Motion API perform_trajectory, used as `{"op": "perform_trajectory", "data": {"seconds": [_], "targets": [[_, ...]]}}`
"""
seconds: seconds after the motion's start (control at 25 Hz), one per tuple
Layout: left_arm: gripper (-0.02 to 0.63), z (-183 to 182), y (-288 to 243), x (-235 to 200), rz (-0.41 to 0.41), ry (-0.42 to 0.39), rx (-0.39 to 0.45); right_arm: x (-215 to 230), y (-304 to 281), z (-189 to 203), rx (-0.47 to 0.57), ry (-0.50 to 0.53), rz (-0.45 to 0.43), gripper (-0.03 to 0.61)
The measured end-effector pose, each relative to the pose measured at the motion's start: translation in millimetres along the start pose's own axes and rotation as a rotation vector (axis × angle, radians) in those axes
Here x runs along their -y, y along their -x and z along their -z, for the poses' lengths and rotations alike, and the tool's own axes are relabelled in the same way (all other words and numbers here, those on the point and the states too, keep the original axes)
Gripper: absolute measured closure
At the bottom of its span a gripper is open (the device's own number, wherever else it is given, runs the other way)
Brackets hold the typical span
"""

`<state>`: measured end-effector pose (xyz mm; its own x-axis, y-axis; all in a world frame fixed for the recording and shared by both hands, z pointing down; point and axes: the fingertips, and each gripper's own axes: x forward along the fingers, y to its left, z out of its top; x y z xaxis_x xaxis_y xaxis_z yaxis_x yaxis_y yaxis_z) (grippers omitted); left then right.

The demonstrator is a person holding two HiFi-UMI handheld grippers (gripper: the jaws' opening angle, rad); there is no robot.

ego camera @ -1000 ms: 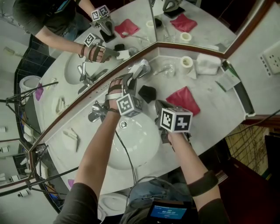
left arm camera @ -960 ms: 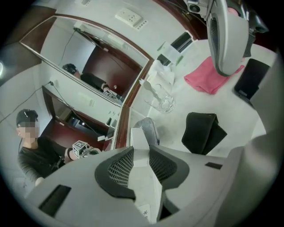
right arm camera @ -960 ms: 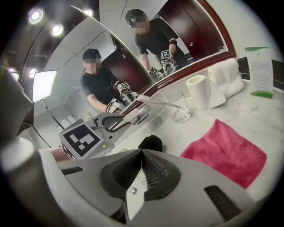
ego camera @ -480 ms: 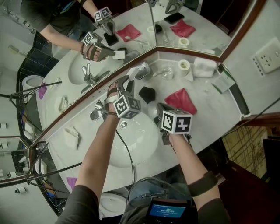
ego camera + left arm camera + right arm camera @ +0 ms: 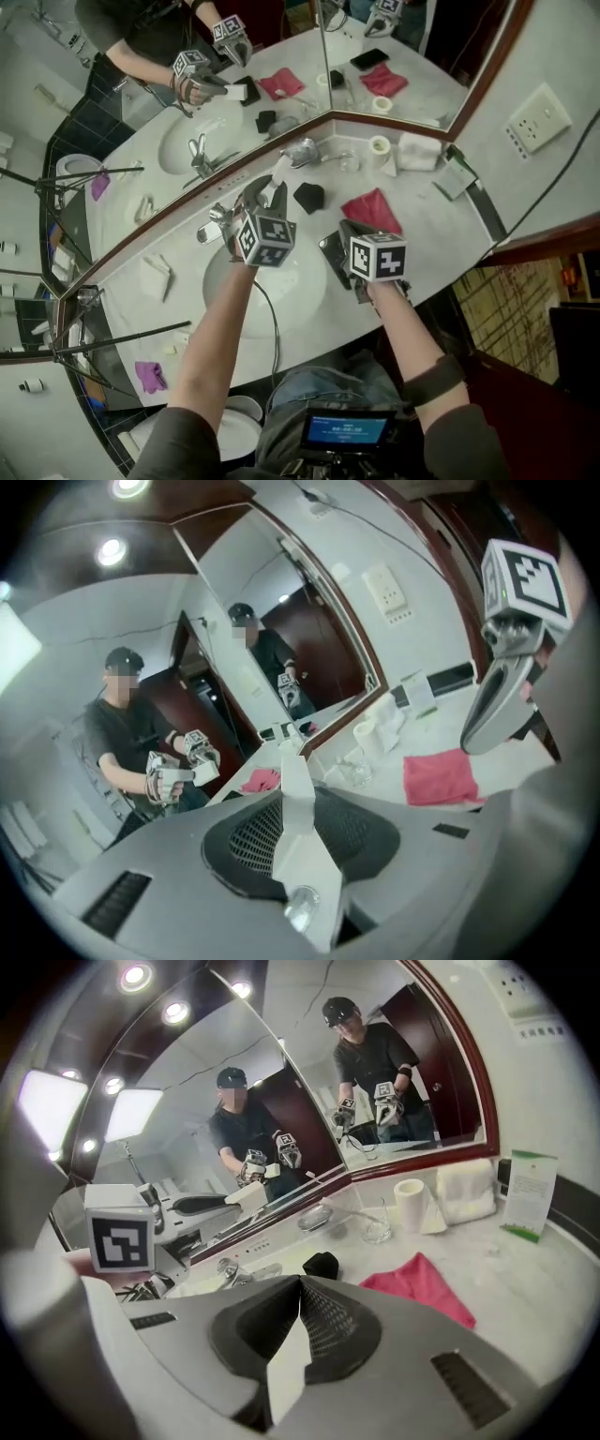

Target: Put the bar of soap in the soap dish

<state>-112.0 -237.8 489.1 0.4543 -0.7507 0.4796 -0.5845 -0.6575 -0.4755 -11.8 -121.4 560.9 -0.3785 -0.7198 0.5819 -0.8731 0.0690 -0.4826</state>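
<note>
Over by the tap (image 5: 211,227) and the basin (image 5: 314,305), the left gripper (image 5: 298,829) is clenched on the bar of soap (image 5: 294,782). The pale block stands out past the jaw tips, pinched by its near end and clear of the counter. So the pick-up part of the job looks done. A little further right, tucked into the corner where the two mirrors meet, sits the soap dish (image 5: 302,151), a shallow silvery thing that looks empty from here. The soap is near it, on its basin side, but not over it and not touching it. By my reckoning what's left is to carry the bar across above the dish, bring it down into the hollow and let go. A small black object (image 5: 307,197) and a red cloth (image 5: 372,210) lie on the counter just beside that path, though neither seems to block it. Further right, the right gripper (image 5: 299,1288) has its jaws pressed together with nothing between them, and it hangs above the counter's front edge, taking no part. Behind it stand a glass (image 5: 349,161), a roll of paper (image 5: 379,145) and a folded white towel (image 5: 418,150).
</note>
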Motion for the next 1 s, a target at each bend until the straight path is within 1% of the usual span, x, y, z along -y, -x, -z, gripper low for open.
{"op": "perform_trajectory", "data": {"seconds": [0.08,0.16,0.24,0.32,0.48,0.64,0.8,1.0], "targets": [[0.511,0.0,23.1,6.7,0.043,0.139,0.002,2.4,18.8,-0.6,0.006,0.054,0.01,0.558],[0.511,-5.3,48.6,14.5,0.089,0.249,0.009,5.7,38.1,-2.7,0.019,0.11,0.018,0.558],[0.511,-14.7,73.2,22.3,0.117,0.324,0.021,11.6,56.3,-4.9,0.032,0.165,0.033,0.558],[0.511,-19.8,94.3,32.3,0.131,0.367,0.03,19.6,72.9,-0.7,0.035,0.204,0.053,0.558],[0.511,-27.4,122.1,55.1,0.136,0.4,0.044,27.4,103.8,1.1,0.054,0.269,0.067,0.558],[0.511,-31.9,137.5,82.5,0.146,0.414,0.047,37.4,128.1,5.8,0.07,0.3,0.081,0.558],[0.511,-37.7,141.0,115.0,0.173,0.41,0.05,53.5,148.9,6.4,0.081,0.325,0.104,0.558],[0.511,-41.7,135.8,163.5,0.227,0.405,0.039,74.2,175.0,8.2,0.09,0.34,0.135,0.558]]}}
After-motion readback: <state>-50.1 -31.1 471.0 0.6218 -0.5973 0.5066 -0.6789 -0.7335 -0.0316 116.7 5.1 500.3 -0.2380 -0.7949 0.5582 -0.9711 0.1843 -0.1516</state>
